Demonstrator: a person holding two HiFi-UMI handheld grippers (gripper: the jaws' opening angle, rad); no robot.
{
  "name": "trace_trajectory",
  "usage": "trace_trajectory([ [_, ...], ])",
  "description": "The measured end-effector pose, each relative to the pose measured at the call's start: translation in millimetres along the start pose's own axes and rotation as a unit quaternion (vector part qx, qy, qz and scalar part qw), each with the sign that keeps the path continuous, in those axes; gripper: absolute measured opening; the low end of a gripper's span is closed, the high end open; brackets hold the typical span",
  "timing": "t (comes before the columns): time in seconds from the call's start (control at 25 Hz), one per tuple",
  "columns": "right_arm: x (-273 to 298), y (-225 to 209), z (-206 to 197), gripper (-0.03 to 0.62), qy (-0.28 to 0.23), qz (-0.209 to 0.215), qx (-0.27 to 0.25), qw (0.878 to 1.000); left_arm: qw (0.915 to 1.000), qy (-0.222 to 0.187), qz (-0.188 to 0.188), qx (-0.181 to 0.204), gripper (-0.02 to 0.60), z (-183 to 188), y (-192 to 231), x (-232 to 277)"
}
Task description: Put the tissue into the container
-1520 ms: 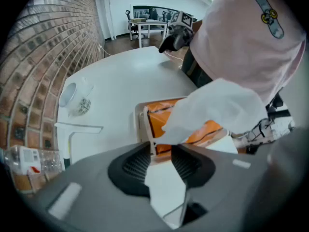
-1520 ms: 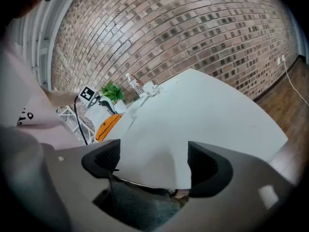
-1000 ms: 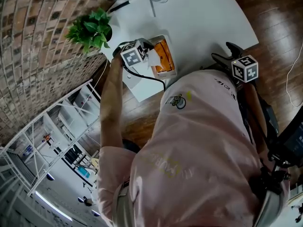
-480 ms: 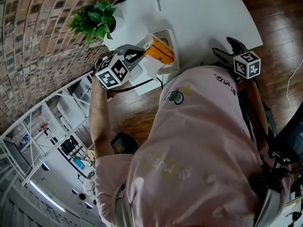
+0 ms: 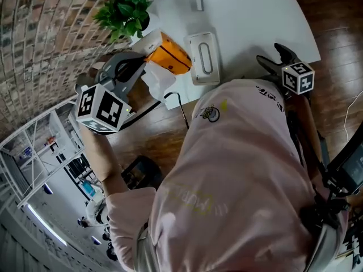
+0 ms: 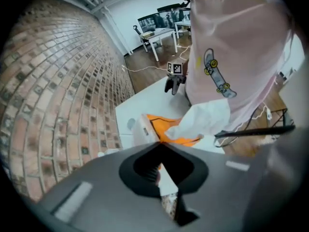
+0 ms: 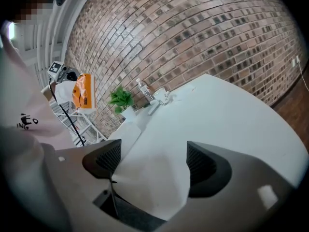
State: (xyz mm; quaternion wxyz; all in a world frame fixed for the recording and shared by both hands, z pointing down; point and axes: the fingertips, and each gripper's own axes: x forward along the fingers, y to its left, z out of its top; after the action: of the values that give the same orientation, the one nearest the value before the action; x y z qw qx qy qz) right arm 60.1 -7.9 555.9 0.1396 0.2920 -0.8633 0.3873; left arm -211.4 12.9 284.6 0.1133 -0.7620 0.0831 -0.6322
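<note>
**Operator:** Locate the task item.

**Technician:** The orange tissue pack (image 5: 170, 58) is raised clear of the table (image 5: 249, 16), at 9 o'clock of the container (image 5: 194, 50) in the head view. A white tissue (image 5: 157, 81) hangs loose from the pack toward 7 o'clock. The container is a white box with a slot in its top and sits on the table. Pack and container appear just beside each other. Contact between them cannot be confirmed.

**Operator:** Left gripper condition?

**Technician:** The left gripper (image 5: 142, 66) meets the pack from 8 o'clock. In the left gripper view (image 6: 159, 148) the jaws are almost together and just beginning to part. The edge of the pack is pinched between the tips. The pack body and the tissue (image 6: 205, 120) extend beyond them toward 1 o'clock.

**Operator:** Right gripper condition?

**Technician:** The right gripper (image 5: 271, 56) is at 3 o'clock of the container, well apart from it, at the table edge. In the right gripper view (image 7: 153, 161) the jaws stand wide apart with nothing between them. Only the white tabletop shows beyond.

**Operator:** Surroundings?

**Technician:** A plant (image 5: 126, 16) stands at 11 o'clock of the pack, near the brick wall (image 5: 39, 38). A black cable (image 5: 176, 101) lies at 6 o'clock of the pack. The person's pink shirt (image 5: 238, 169) fills the lower part of the head view.
</note>
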Motion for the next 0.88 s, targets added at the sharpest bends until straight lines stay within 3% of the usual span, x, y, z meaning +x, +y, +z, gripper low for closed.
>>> trace_trajectory([
  [0.2, 0, 1, -1, 0.416, -0.009, -0.002, 0.002, 1.000, 0.9981, 0.015, 0.052, 0.028, 0.008, 7, 30, -40],
  [0.32, 2, 1, 2, 0.416, -0.011, -0.005, 0.001, 1.000, 0.9982, 0.008, 0.052, 0.029, 0.008, 11, 32, -43],
  [0.52, -1, 1, -1, 0.416, -0.014, -0.010, 0.009, 1.000, 0.9992, 0.002, 0.004, 0.039, 0.008, 12, -6, 0],
  [0.68, -4, -1, -8, 0.416, -0.006, -0.014, 0.013, 1.000, 0.9989, -0.022, -0.037, 0.019, 0.008, 13, -41, 45],
  [0.88, -11, -6, -15, 0.413, 0.002, -0.021, 0.015, 1.000, 0.9922, -0.013, -0.123, 0.016, 0.008, 2, -97, 127],
])
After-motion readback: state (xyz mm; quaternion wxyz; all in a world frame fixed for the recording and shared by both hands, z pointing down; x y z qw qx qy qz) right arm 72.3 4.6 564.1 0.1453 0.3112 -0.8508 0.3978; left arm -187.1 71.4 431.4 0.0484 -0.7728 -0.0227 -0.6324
